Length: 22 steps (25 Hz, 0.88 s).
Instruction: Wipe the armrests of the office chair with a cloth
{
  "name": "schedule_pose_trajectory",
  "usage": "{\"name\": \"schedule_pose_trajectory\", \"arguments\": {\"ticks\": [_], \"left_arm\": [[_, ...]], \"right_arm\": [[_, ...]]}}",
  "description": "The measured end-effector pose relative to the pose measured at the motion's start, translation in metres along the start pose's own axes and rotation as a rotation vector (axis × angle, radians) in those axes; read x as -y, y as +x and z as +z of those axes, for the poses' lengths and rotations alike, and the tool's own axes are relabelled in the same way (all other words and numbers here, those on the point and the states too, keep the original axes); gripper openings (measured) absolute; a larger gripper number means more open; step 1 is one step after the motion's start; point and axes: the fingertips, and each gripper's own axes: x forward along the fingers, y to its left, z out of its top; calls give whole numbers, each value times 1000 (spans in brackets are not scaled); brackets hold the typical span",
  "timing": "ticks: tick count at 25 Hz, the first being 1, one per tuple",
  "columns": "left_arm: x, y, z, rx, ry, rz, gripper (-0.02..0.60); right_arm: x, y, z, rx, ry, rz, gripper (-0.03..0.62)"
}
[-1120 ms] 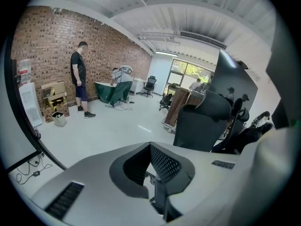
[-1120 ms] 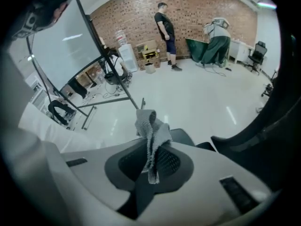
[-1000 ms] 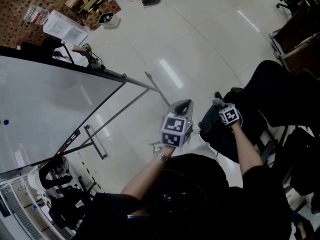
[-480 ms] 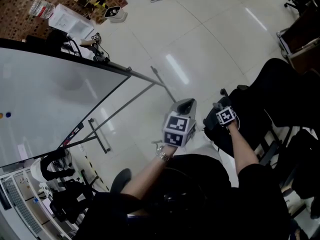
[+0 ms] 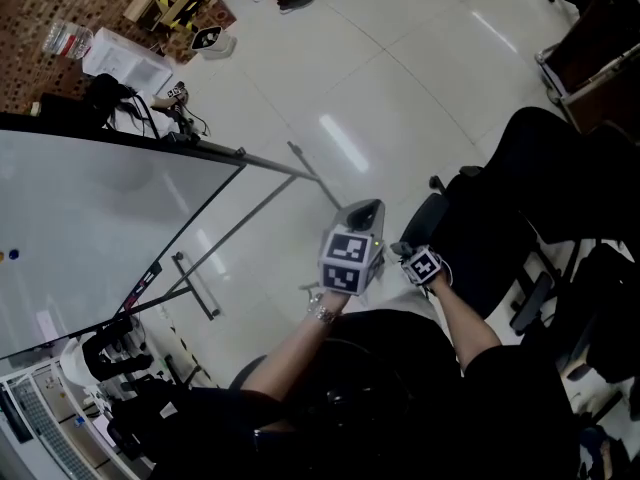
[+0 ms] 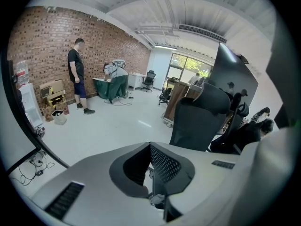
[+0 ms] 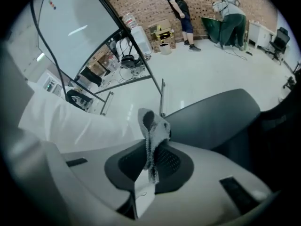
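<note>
A black office chair (image 5: 500, 218) stands at the right of the head view, its near armrest (image 5: 424, 220) just beyond my right hand. My right gripper (image 5: 401, 250) sits at the armrest's near end. It is shut on a grey cloth (image 7: 154, 126) with a white tag (image 7: 143, 192). In the right gripper view the cloth stands up from the right gripper (image 7: 151, 149), with the dark armrest (image 7: 221, 112) right behind it. My left gripper (image 5: 367, 211) hovers left of the chair, shut and holding nothing. The left gripper (image 6: 150, 147) faces the chair's back (image 6: 202, 117).
A large whiteboard (image 5: 90, 218) on a metal stand (image 5: 300, 168) fills the left. More black chairs (image 5: 600, 298) crowd the right edge. People (image 6: 75, 74) stand far off by the brick wall. Boxes (image 5: 130, 58) lie beyond the whiteboard.
My right gripper has slid with the cloth down and left along the armrest, toward my body. The left gripper has stayed about where it was.
</note>
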Motion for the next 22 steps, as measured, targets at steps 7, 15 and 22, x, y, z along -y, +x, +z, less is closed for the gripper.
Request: {"name": "schedule_pose_trajectory", "arguments": {"ticks": [7, 15, 22], "left_arm": [[7, -2, -2, 0, -2, -2, 0], [-2, -13, -18, -15, -24, 35, 0], [-16, -20, -26, -20, -43, 64, 0]], "right_arm": [[79, -40, 23, 70, 7, -112, 32], [183, -44, 65, 18, 47, -208, 32], [137, -21, 56, -75, 12, -268, 32]]}}
